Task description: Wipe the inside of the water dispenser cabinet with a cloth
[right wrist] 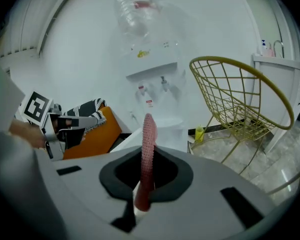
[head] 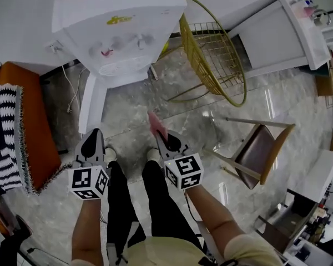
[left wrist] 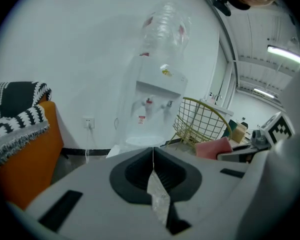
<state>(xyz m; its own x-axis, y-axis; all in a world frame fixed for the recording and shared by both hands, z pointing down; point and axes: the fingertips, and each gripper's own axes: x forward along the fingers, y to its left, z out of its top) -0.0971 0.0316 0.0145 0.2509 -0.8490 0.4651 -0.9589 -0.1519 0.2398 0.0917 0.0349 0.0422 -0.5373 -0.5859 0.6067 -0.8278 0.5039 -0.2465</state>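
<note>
My left gripper (head: 92, 132) and right gripper (head: 159, 135) are pale grey, each bearing a black-and-white marker cube (head: 89, 182). I see black trousers (head: 155, 204) and a pale yellow top (head: 155, 255).

Bare marble floor (head: 127, 110) lies open from the person's legs (head: 121, 204) to the water dispenser (head: 119, 32) at the far side. A white panel (head: 93, 101) juts nearward from its foot, left of that lane. An orange sofa (head: 30, 132) hems the left; a gold wire chair (head: 210, 51) beside the dispenser and a nearer wooden chair (head: 256, 151) crowd the right.
</note>
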